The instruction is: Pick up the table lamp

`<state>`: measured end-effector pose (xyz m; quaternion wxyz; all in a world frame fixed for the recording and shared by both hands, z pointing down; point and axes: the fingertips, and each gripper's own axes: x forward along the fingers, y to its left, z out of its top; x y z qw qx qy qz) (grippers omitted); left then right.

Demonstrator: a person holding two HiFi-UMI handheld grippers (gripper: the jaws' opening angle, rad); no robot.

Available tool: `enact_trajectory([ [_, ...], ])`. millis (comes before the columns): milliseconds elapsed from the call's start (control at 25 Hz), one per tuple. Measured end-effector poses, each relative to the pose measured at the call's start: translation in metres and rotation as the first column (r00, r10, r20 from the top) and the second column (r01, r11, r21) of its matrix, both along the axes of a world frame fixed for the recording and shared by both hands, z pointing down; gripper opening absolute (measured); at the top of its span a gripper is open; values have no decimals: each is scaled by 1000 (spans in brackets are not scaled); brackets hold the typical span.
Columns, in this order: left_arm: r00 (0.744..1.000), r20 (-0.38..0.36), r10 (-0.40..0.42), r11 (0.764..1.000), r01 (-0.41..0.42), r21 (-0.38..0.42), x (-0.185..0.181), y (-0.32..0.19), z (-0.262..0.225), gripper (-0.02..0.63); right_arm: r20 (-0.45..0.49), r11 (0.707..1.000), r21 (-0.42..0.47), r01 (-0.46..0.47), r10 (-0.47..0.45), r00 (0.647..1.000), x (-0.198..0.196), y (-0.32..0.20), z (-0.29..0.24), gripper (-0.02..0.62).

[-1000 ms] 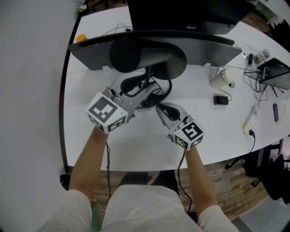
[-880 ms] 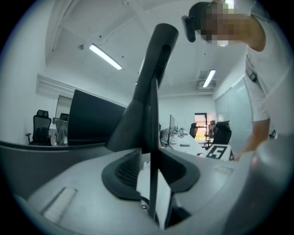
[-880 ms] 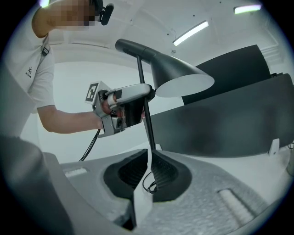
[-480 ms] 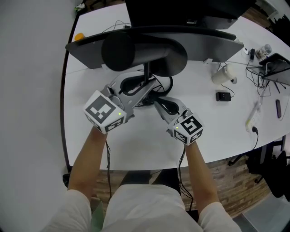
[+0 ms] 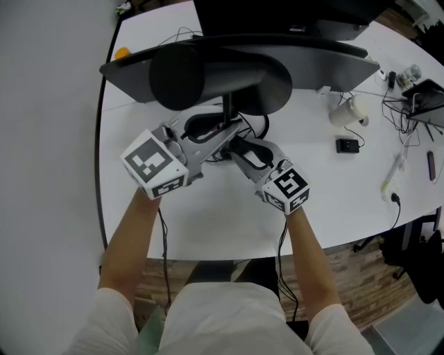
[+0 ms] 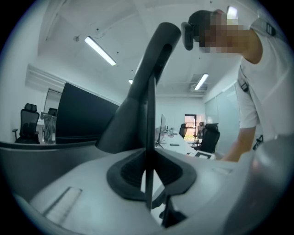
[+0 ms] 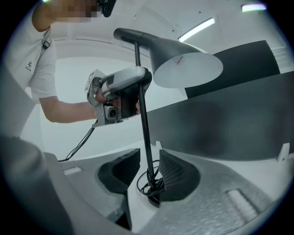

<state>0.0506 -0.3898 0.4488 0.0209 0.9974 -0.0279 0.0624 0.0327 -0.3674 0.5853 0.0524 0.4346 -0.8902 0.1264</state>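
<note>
The left gripper, its jaws wide a second ago, now pinches the thin stem of the table lamp, while the right gripper has its jaws opening around that stem without pressing it, so the lamp, apparently still on the white surface, looks set for a left-hand lift.

The lamp is showing matte black all over, shade and thin stem alike. The table is lying plain white. The left gripper and the right gripper, its jaws opening with the stem between them, are wearing pale grey shells with black ribbed pads. The left cube and right cube are carrying black square markers on white. A monitor is standing black. A small thing is glowing orange. The floor is showing brown wood planks. The person's clothes are looking pale cream, and the cables are hanging black.
</note>
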Motion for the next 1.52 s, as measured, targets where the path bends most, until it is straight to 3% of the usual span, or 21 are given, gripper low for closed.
enact_trajectory([
  [760, 1000, -11, 14, 1000, -14, -5, 0, 0, 0, 43, -42, 991, -7, 135, -135, 990, -38, -26, 25, 120],
  [960, 1000, -13, 8, 1000, -8, -6, 0, 0, -1, 43, -38, 990, -29, 139, -141, 989, -37, -27, 34, 115],
  [1120, 1000, -16, 4, 1000, -4, -7, 0, -1, -1, 44, -29, 991, -32, 130, -131, 991, -33, -29, 35, 65],
  [1520, 1000, -19, 2, 1000, -2, -7, 0, -1, -1, 44, -89, 991, -18, 133, -135, 987, -35, -29, 36, 46],
])
